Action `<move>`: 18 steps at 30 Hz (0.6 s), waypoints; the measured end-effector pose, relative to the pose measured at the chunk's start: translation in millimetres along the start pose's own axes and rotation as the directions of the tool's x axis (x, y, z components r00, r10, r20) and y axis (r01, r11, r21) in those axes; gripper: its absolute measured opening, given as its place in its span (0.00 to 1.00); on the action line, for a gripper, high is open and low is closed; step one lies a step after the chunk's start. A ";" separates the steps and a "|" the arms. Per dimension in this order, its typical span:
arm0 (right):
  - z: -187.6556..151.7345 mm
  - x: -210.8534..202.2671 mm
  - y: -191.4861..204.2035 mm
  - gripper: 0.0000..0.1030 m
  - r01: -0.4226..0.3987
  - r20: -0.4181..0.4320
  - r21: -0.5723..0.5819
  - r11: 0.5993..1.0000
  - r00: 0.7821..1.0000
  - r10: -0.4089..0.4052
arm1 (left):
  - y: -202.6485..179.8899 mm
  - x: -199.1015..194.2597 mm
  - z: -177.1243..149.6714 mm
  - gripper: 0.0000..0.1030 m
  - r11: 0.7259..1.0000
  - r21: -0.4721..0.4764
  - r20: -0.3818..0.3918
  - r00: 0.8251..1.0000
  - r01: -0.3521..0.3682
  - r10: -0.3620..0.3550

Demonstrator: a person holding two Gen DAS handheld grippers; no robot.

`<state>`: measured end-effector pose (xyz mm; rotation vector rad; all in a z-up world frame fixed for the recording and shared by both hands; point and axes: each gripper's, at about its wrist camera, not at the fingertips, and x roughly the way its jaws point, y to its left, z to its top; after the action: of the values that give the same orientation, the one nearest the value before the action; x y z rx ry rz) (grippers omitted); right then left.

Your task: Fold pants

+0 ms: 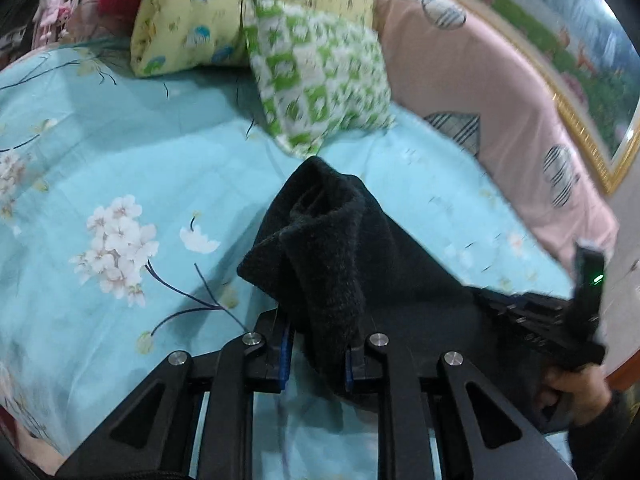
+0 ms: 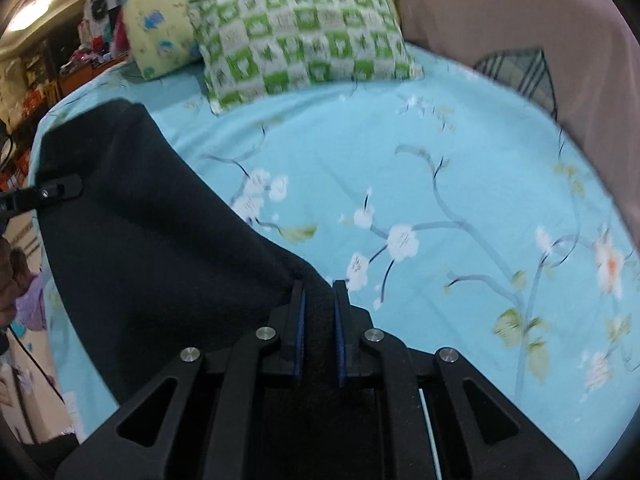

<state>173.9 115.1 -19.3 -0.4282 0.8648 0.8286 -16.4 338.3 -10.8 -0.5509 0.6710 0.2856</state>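
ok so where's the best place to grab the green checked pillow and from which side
Judging from the right wrist view, grip the green checked pillow at its near left corner, coming in low over the sheet. That corner sticks out free toward the camera, while the far edge leans on the yellow pillow. Both grippers are shut on the pants, so one must let go first.

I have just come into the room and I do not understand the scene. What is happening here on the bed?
A person is folding black fleece pants with a handheld gripper in each hand. The left gripper is shut on one bunched edge of the fabric, and the right gripper is shut on another edge. The cloth hangs stretched between them above the light blue floral bedsheet. A green checked pillow and a yellow pillow lie at the far end. No fold is visible yet.
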 end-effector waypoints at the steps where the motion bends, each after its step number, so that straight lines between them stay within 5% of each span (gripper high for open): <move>1: -2.4 4.4 -2.3 0.18 0.005 -0.011 0.015 1.000 1.000 -0.004 | 0.4 3.1 -0.4 0.29 0.999 0.016 -0.006 0.999 -0.038 0.038; 3: -5.5 0.2 -7.2 0.40 0.032 0.001 0.053 0.998 0.999 -0.032 | 4.3 1.6 -0.2 0.36 0.998 0.008 -0.007 0.998 -0.060 0.060; 4: -7.1 -7.0 -9.7 0.42 0.041 0.015 0.073 0.996 0.999 -0.042 | 6.2 -4.0 -0.6 0.38 0.998 -0.005 0.005 0.998 -0.065 0.065; 8: -21.0 -53.6 -19.5 0.43 0.006 0.100 0.166 0.986 0.995 -0.023 | 6.8 -30.4 -1.4 0.44 0.995 -0.031 0.071 0.992 -0.099 0.101; 12: -45.0 -91.7 -23.0 0.47 -0.054 0.166 0.246 0.968 0.986 0.013 | -14.9 -45.9 -1.1 0.44 0.998 0.016 0.090 0.994 -0.062 0.061; 18: -81.8 -119.8 -18.7 0.47 -0.065 0.157 0.289 0.955 0.987 0.020 | -78.8 -44.2 -6.9 0.47 0.989 0.144 0.064 0.997 0.029 -0.038</move>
<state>103.2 -3.6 28.8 -0.0833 0.8400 0.7471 -20.1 266.4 44.2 -0.4132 0.6122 0.2211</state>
